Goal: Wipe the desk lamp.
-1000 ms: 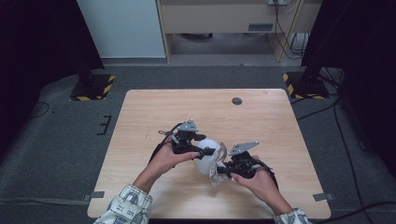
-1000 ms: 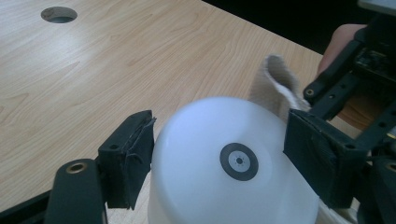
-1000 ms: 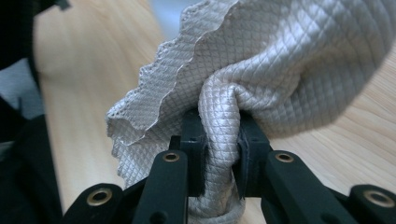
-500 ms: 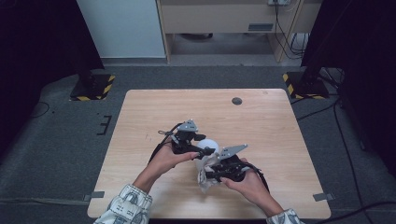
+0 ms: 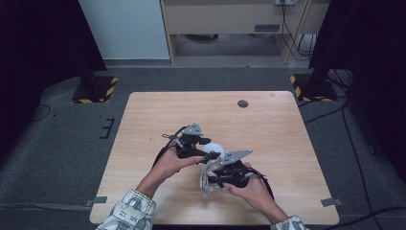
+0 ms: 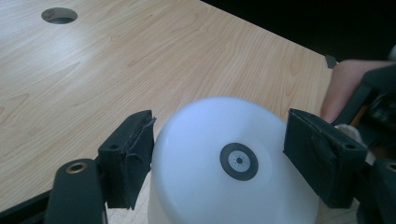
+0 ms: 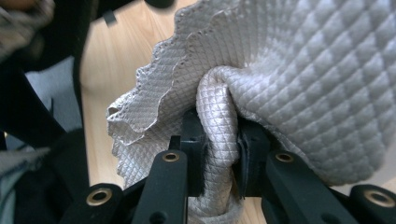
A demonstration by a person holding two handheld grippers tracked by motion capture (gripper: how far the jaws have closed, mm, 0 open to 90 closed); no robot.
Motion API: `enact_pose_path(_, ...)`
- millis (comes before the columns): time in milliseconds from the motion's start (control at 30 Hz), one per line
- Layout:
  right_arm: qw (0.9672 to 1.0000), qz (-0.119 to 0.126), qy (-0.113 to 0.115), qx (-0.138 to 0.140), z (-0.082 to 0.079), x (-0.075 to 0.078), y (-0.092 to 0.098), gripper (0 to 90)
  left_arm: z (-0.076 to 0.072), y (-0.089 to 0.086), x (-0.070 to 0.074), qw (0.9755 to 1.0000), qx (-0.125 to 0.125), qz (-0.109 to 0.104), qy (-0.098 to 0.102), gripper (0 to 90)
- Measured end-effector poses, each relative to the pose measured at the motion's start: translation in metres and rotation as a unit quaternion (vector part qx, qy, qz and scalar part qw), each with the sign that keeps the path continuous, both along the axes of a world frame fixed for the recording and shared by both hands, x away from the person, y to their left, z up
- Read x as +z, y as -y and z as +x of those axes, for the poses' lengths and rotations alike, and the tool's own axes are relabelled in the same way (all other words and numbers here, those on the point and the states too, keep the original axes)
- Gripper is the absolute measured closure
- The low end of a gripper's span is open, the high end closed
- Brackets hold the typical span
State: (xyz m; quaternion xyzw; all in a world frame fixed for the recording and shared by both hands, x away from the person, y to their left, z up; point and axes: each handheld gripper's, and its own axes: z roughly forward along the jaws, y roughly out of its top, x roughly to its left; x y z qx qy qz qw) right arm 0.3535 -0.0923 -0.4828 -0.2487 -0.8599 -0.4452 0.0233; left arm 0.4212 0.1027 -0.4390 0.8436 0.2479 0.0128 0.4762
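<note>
I hold a white cup (image 5: 213, 147) bottom-up over the middle of the wooden table (image 5: 268, 129). My left gripper (image 5: 207, 152) is shut on it. In the left gripper view the two black pads (image 6: 133, 149) press the sides of the cup (image 6: 233, 163), whose base has a small dark ring. Just to its right and nearer the person, my right gripper (image 5: 211, 181) is shut on a grey quilted cloth (image 5: 206, 186). In the right gripper view a fold of the cloth (image 7: 303, 70) is pinched between the jaws of the right gripper (image 7: 219, 154). The cloth hangs right beside the cup.
A round cable hole (image 5: 242, 103) lies near the table's far edge, also seen as the hole (image 6: 59, 15) in the left gripper view. Grey tape (image 5: 331, 201) marks the near right corner. Striped stand bases (image 5: 95, 89) stand on the floor beyond the table.
My right gripper has carried the cloth leftward and a little nearer the person, to just below the cup. The left gripper and cup have stayed put.
</note>
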Motion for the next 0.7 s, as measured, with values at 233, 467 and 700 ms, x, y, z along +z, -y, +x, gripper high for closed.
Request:
enact_pose_path(233, 0.9997, -0.024, -0.008, -0.004, 0.000, -0.010, -0.006, 76.1, 0.000, 0.000, 0.000, 1.0000, 0.000, -0.001, -0.001, 24.2)
enact_pose_path(467, 0.9999, 0.006, 0.007, -0.006, -0.002, 0.000, -0.005, 76.4, 0.000, 0.000, 0.000, 1.0000, 0.000, -0.001, 0.000, 24.2)
enact_pose_path(700, 0.9996, -0.025, -0.009, -0.005, 0.000, -0.009, -0.005, 76.4, 0.000, 0.000, 0.000, 1.0000, 0.001, -0.001, 0.000, 24.2)
